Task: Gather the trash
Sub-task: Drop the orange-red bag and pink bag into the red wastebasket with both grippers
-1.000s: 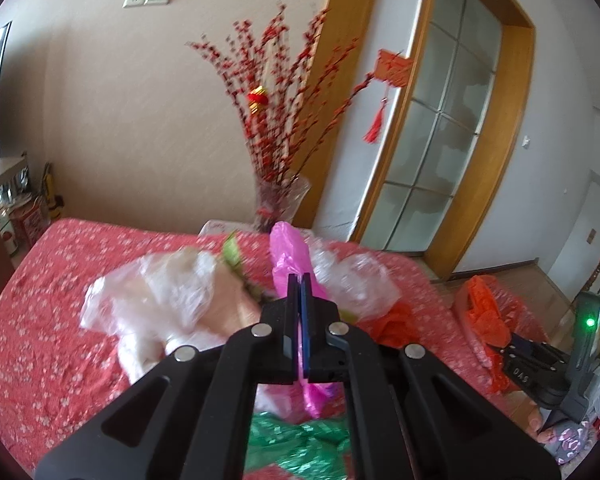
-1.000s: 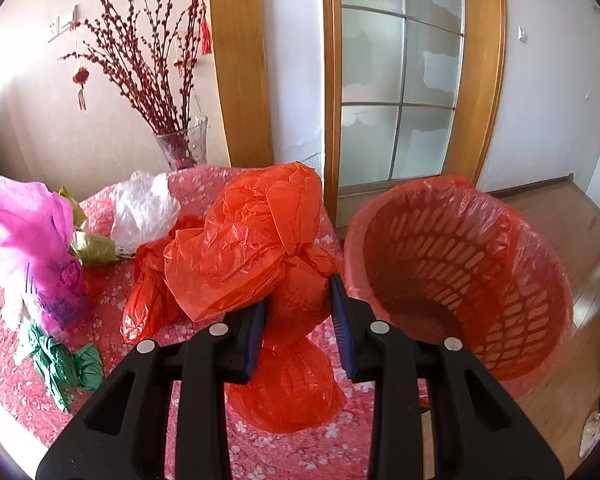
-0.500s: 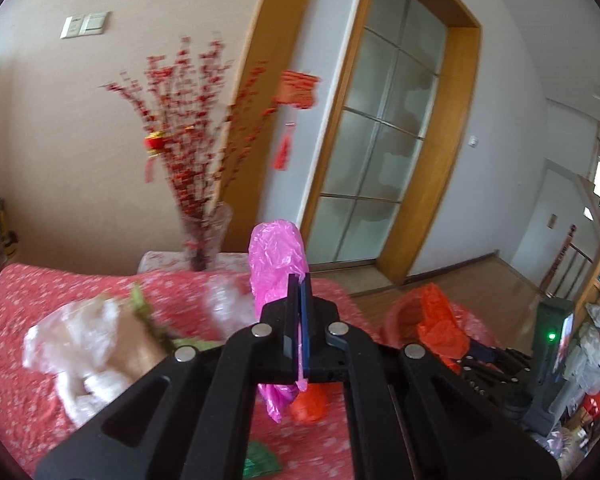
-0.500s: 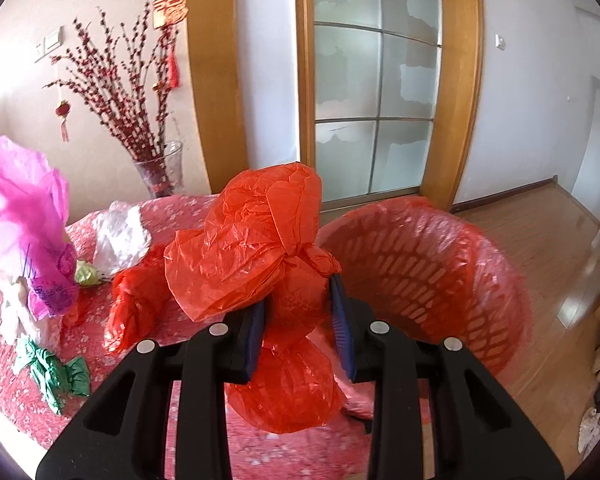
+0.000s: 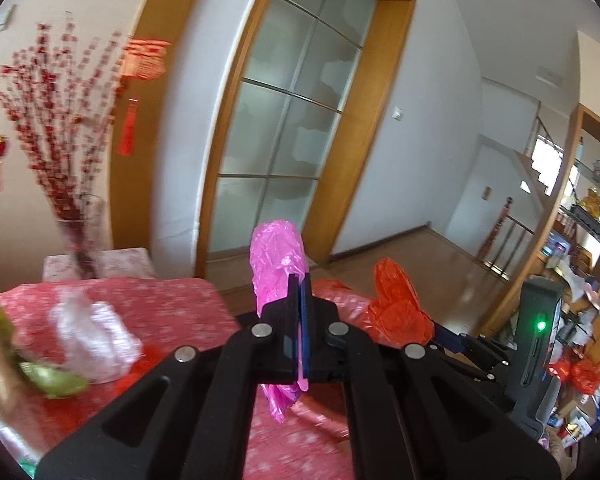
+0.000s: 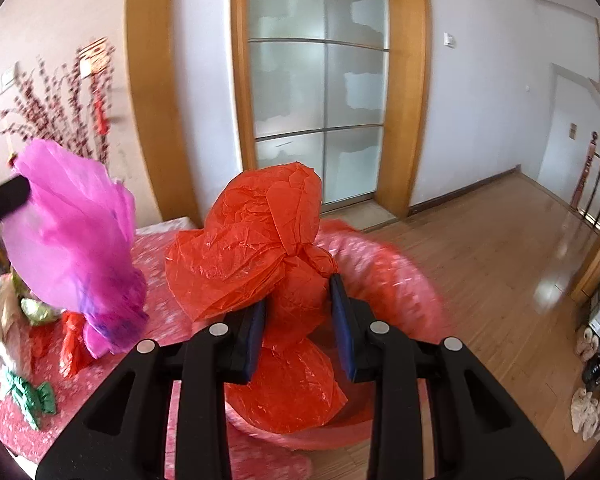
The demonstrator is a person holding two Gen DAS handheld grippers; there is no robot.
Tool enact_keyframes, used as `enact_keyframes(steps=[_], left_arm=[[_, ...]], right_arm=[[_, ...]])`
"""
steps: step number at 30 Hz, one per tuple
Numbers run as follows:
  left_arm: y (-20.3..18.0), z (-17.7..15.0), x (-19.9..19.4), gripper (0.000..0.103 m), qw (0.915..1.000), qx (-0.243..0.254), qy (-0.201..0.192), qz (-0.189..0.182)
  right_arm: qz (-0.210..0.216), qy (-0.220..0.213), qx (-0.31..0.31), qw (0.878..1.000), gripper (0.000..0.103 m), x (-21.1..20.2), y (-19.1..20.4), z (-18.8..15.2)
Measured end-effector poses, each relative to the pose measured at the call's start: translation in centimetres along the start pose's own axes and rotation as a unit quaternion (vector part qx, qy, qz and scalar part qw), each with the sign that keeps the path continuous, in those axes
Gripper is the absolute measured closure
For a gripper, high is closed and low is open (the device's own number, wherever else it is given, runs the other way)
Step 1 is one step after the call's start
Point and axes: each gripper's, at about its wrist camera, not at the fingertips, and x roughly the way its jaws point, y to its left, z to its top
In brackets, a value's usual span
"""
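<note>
My left gripper (image 5: 299, 280) is shut on a pink plastic bag (image 5: 277, 256) and holds it in the air past the table's right edge; the bag also shows in the right wrist view (image 6: 76, 240). My right gripper (image 6: 298, 292) is shut on a knotted orange plastic bag (image 6: 260, 248), held over the red basket (image 6: 404, 268) lined with a red bag. The orange bag shows in the left wrist view (image 5: 396, 312), with the basket rim (image 5: 332, 288) behind my left gripper.
The table with a red flowered cloth (image 5: 172, 300) holds a clear plastic bag (image 5: 92, 332), a green wrapper (image 6: 28, 394), a small orange bag (image 6: 74, 344) and a glass vase with red branches (image 5: 80, 232). Glass sliding door (image 6: 316, 100) behind. Wooden floor (image 6: 500, 248) to the right.
Both grippers have swung right, away from the table and toward the basket, carrying their bags. The orange bag is now above the basket's opening.
</note>
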Motion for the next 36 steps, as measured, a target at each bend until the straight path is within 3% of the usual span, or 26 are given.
enact_keyframes(steps=[10,19,24,29,36], left_arm=[[-3.5,-0.4,5.5,0.101,0.9988,0.013,0.028,-0.039],[-4.6,-1.7,8.8,0.100,0.9972,0.008,0.060,-0.044],[-3.5,-2.5,9.6,0.082,0.9972,-0.002,0.072,-0.022],[-1.3,-3.1,8.6,0.077,0.9972,-0.018,0.073,0.003],[1.7,-4.9,3.6,0.060,0.9960,-0.007,0.045,0.076]], right_arm=[[-0.019,0.008,0.033,0.999,0.071,1.5,-3.3,0.0],[-0.012,0.030,0.061,0.998,0.071,3.5,-4.1,-0.2],[-0.006,0.034,0.074,0.997,0.054,3.9,-4.6,-0.6],[-0.022,0.028,0.080,0.996,0.052,3.0,-5.5,-1.2],[-0.036,0.006,0.050,0.998,0.052,1.5,-4.3,-1.7]])
